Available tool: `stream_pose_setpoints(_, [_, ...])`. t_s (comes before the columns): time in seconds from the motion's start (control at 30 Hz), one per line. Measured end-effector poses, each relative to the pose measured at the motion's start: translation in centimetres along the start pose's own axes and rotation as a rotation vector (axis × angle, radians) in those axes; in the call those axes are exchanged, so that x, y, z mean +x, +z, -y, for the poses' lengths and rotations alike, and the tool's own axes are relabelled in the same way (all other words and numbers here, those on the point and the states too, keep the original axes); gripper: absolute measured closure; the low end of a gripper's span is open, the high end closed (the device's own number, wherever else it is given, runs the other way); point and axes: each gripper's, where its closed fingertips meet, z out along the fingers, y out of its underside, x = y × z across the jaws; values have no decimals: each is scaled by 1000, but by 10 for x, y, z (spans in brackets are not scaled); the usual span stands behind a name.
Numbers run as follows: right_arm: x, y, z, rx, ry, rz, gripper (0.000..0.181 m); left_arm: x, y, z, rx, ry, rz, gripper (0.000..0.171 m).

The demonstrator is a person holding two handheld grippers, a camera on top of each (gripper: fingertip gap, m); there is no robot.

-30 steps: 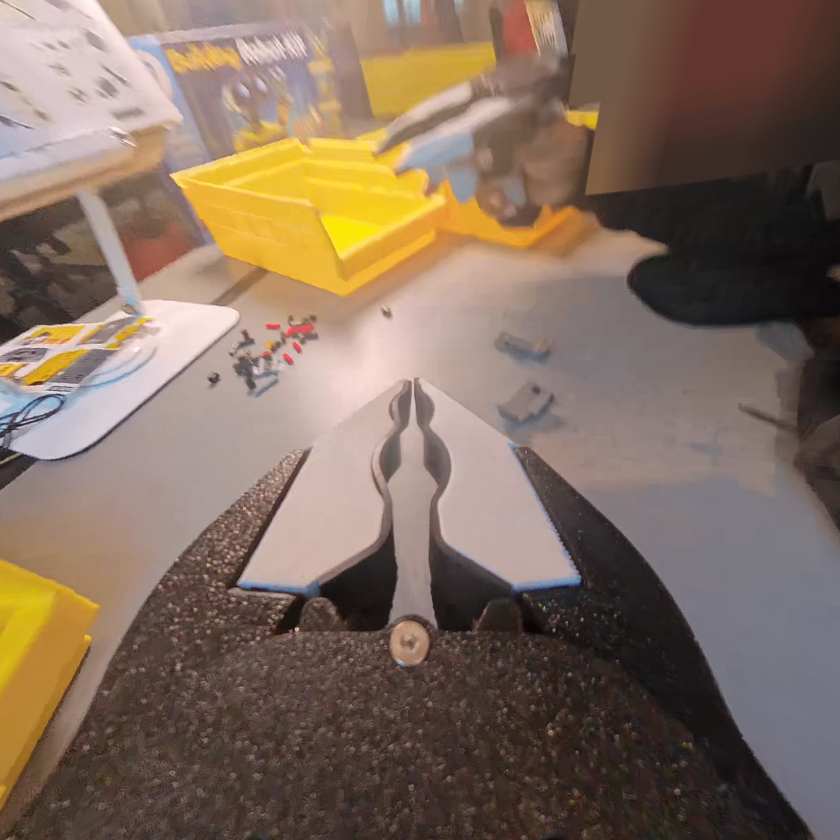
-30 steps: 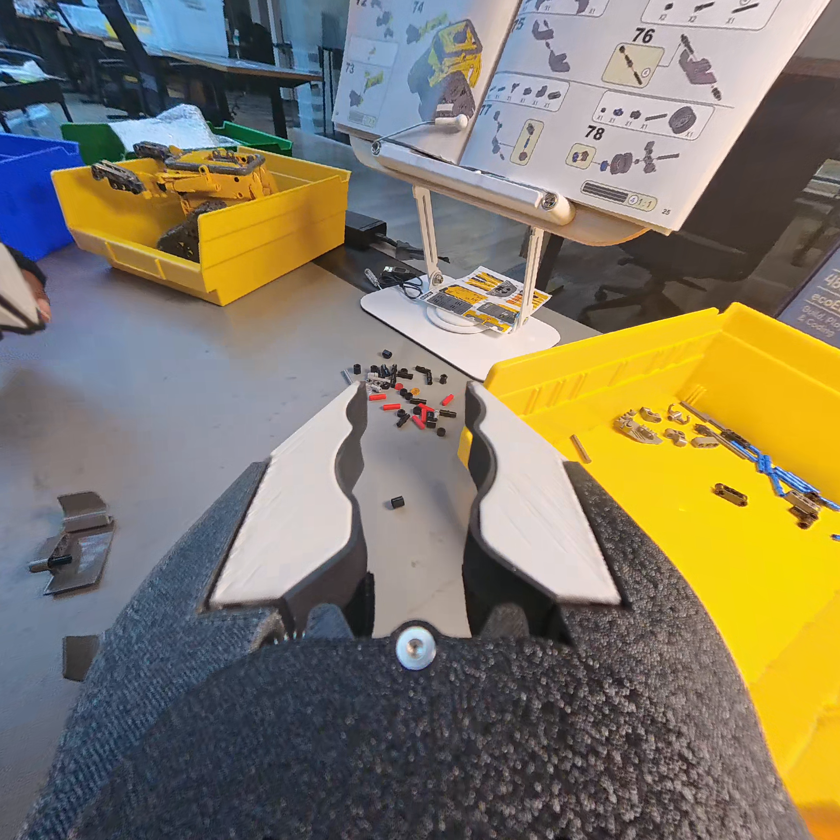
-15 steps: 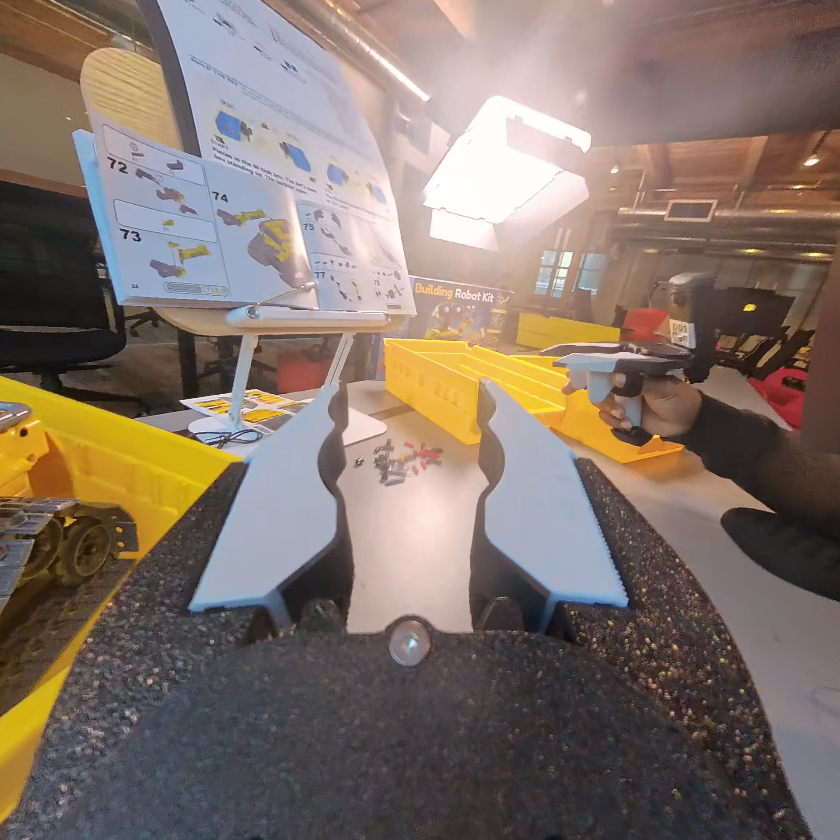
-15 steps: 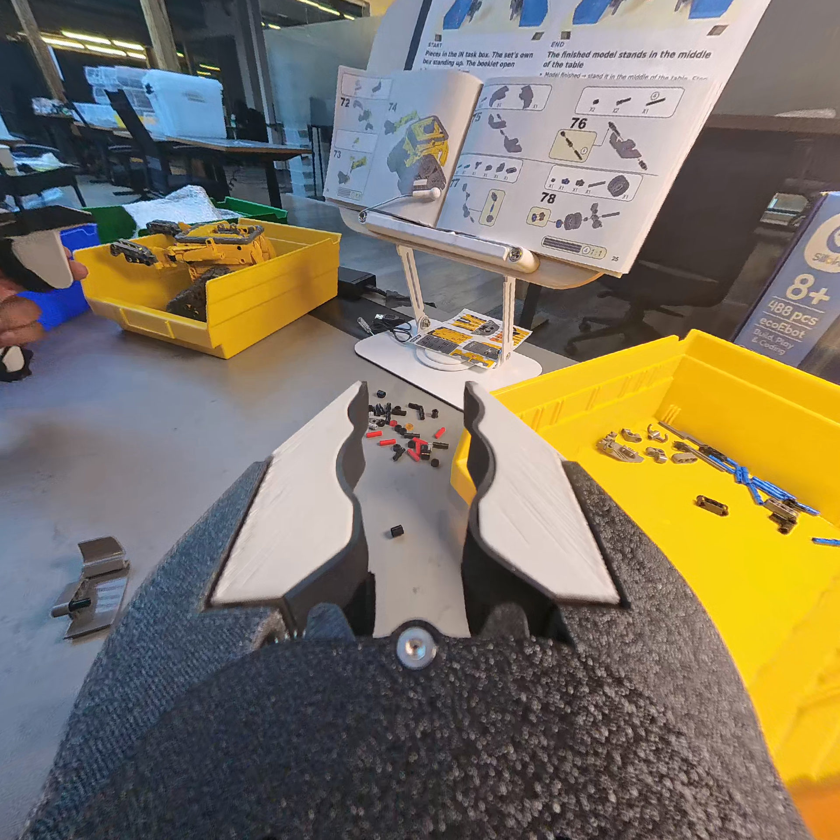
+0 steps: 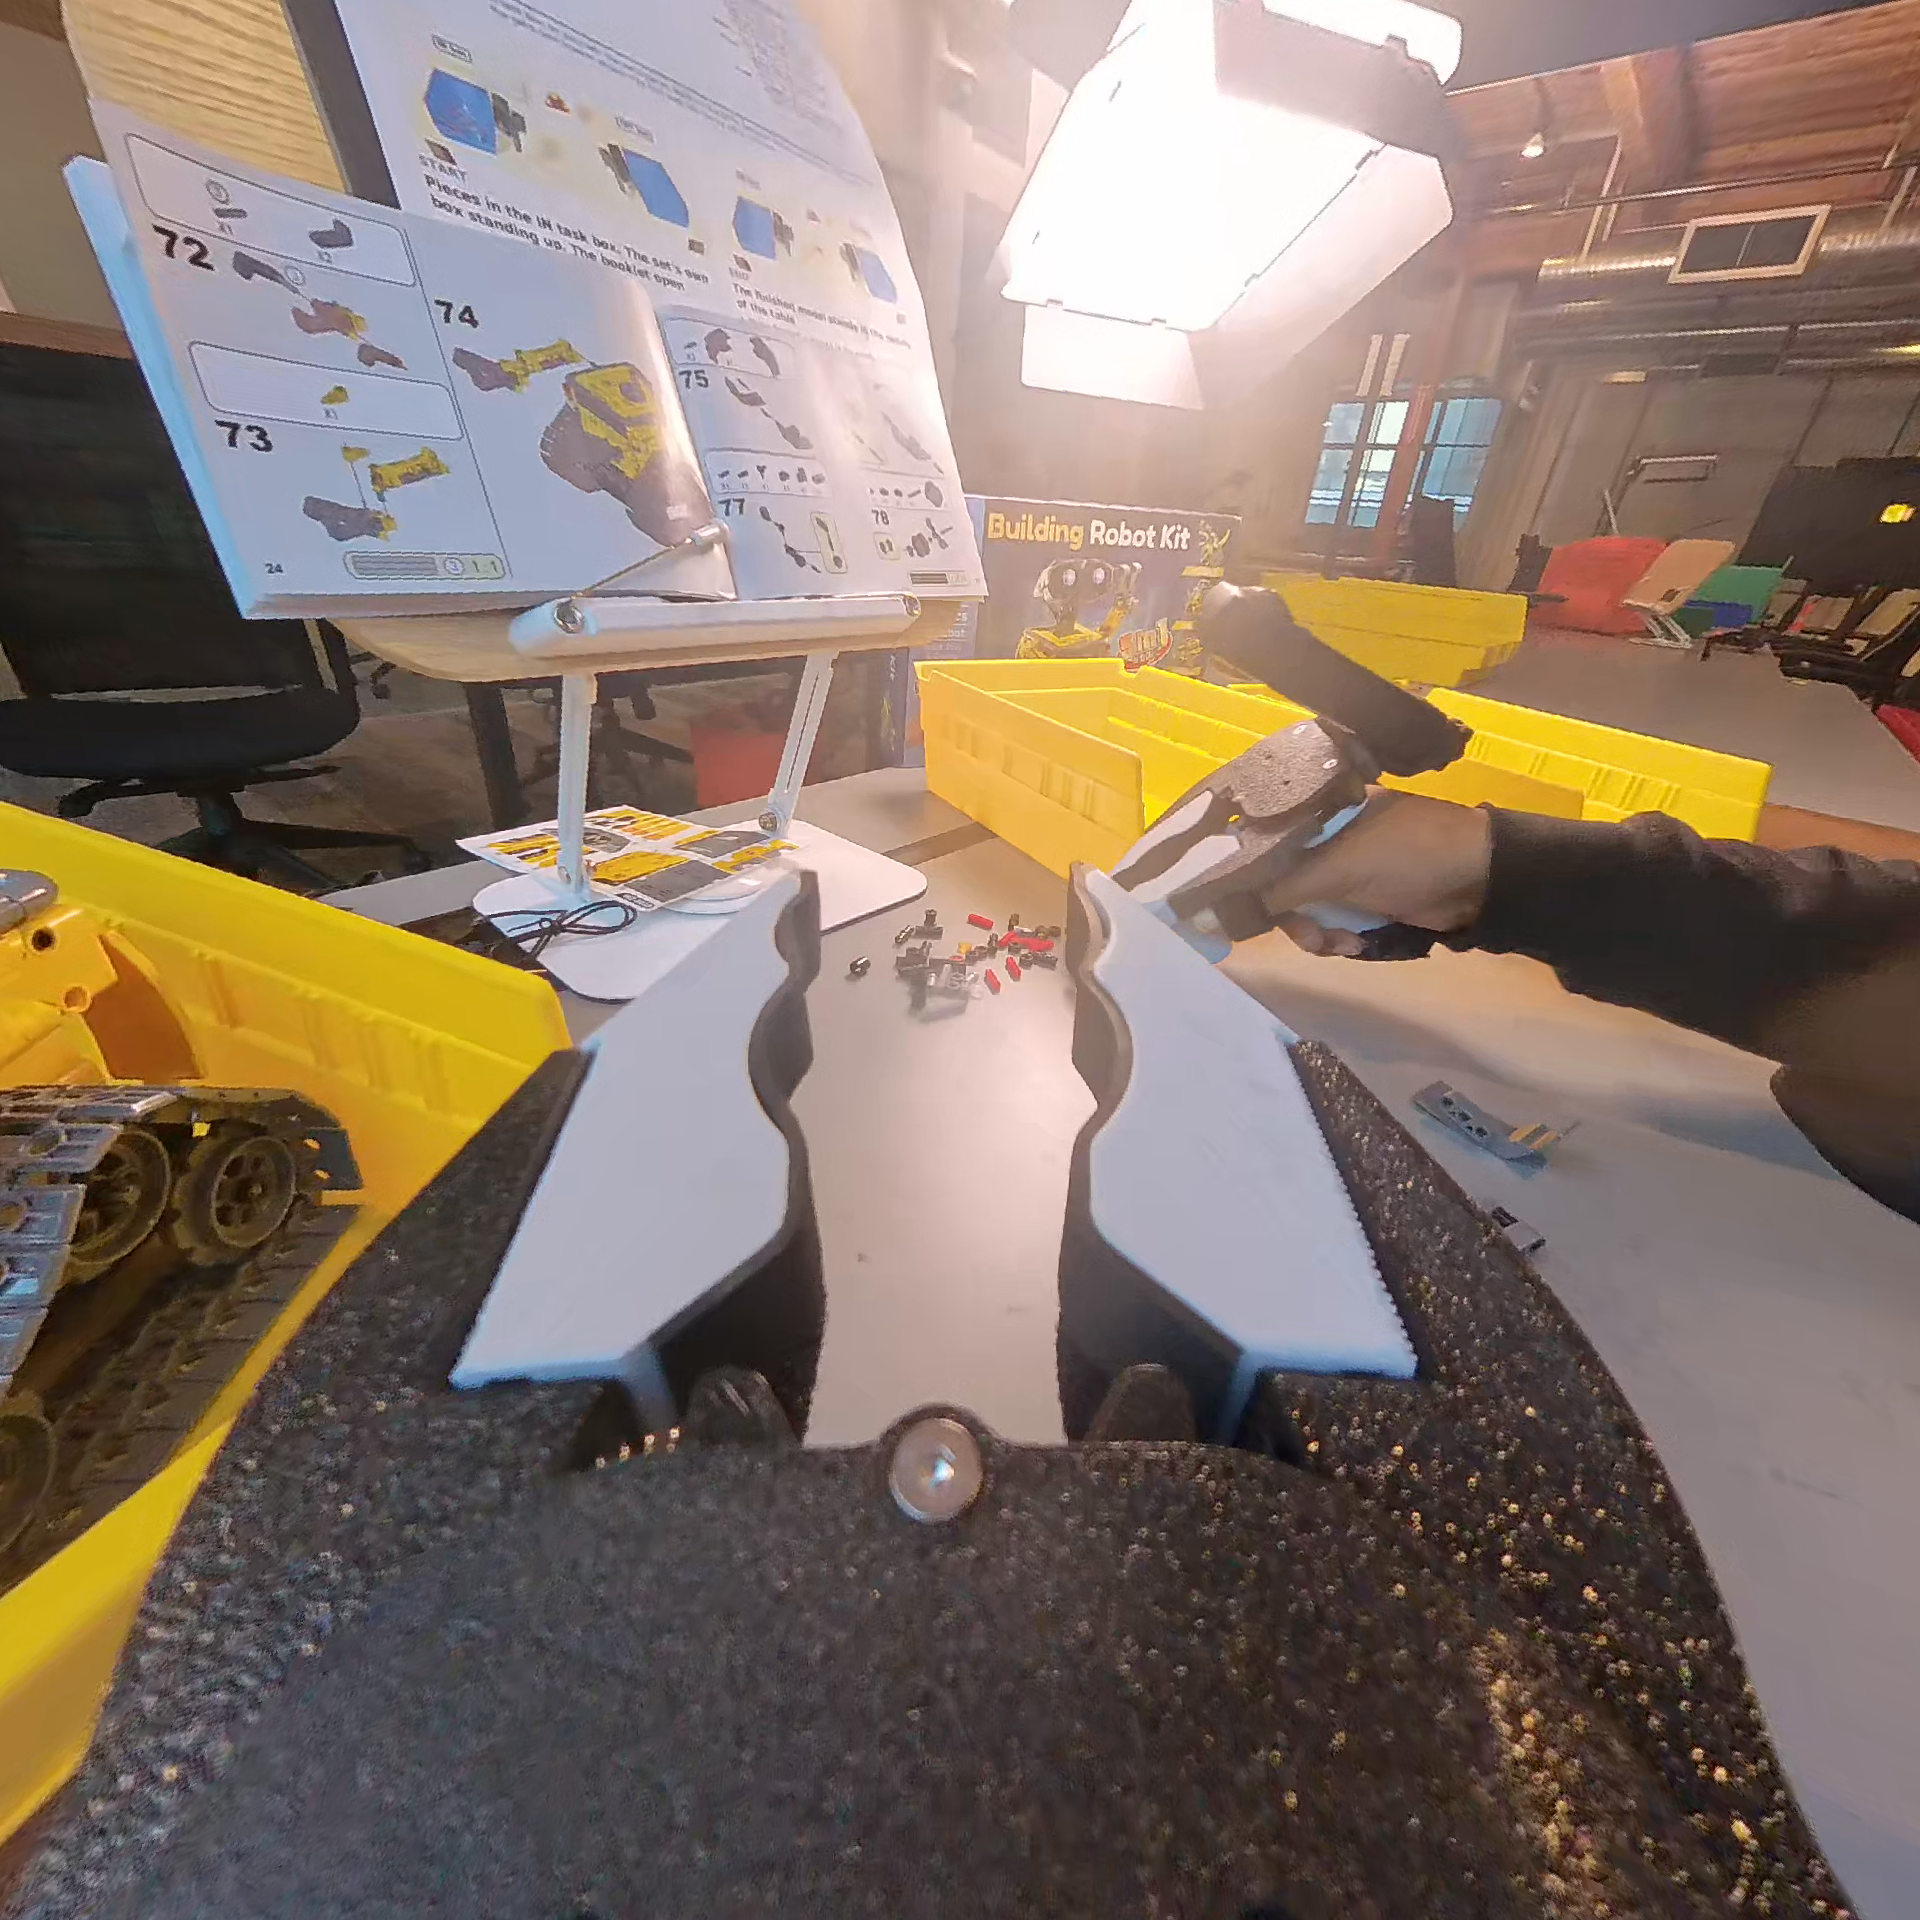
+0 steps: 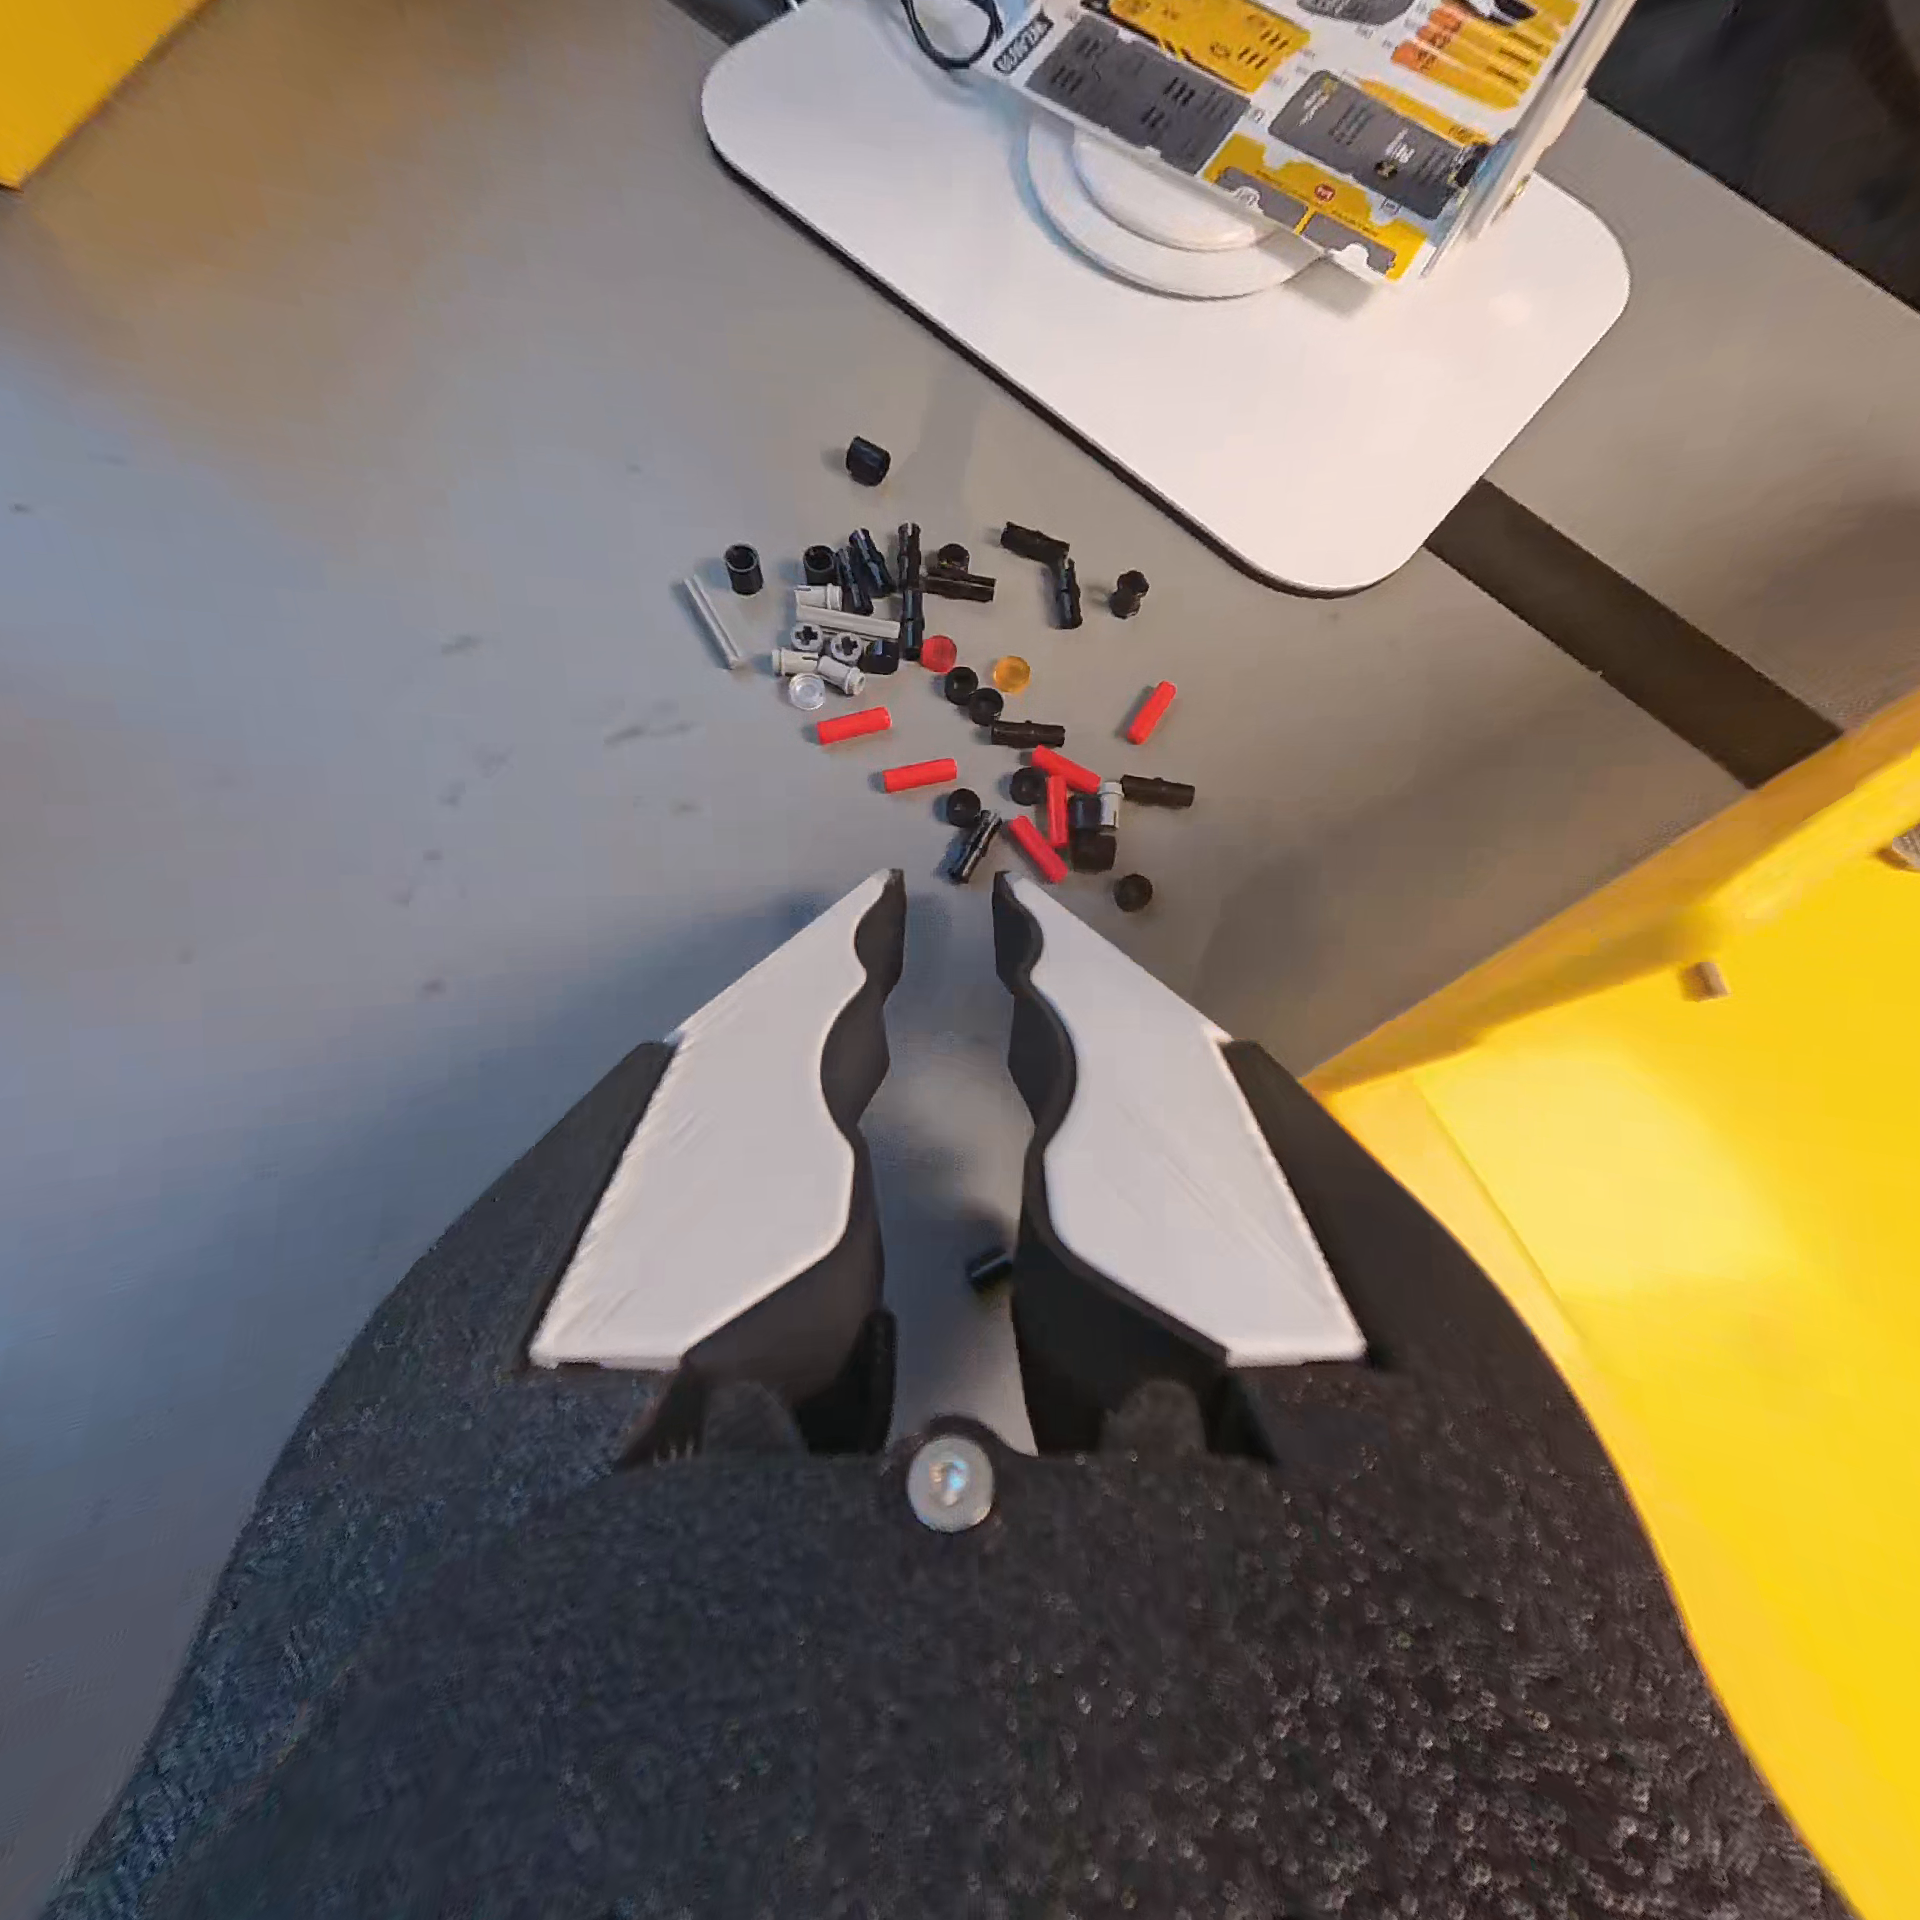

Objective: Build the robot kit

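Down low at the right gripper: jaws parted by a narrow gap, released, grasping nothing and touching nothing. Points steeply down at the grey table. Just past the tips, a black pin and a red pin, the near edge of a loose scatter of small parts in black, red and grey. Back between the jaws, on the table beneath them, a lone black piece. Farther ahead, beyond the scatter, a white stand base with a printed sheet lying on it. Hard by on the right, a yellow bin. Over at the left gripper: jaws spread wide, released, empty, held roughly level above the table. Faces the same scatter from the other side, well short of it. Ahead and to the right, a hand tipping the right gripper down beside the parts. Close on the left, a second yellow bin with a tracked model inside. Ahead-left and higher, an open instruction booklet propped on its stand. Off to the right on the table, a flat grey part. Farthest ahead, far yellow bins, a kit box and a bright light panel.
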Motion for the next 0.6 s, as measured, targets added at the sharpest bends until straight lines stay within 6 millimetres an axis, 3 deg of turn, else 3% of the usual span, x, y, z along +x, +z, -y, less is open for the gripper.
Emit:
stream_pose_setpoints(0.33, [4,19,-3,-96,3,-34,171,-4,-4,8,17,-16,19,125])
stream_pose_setpoints(0.6, [2,14,-4,-100,-14,9,177,-1,-1,1,-14,-14,9,125])
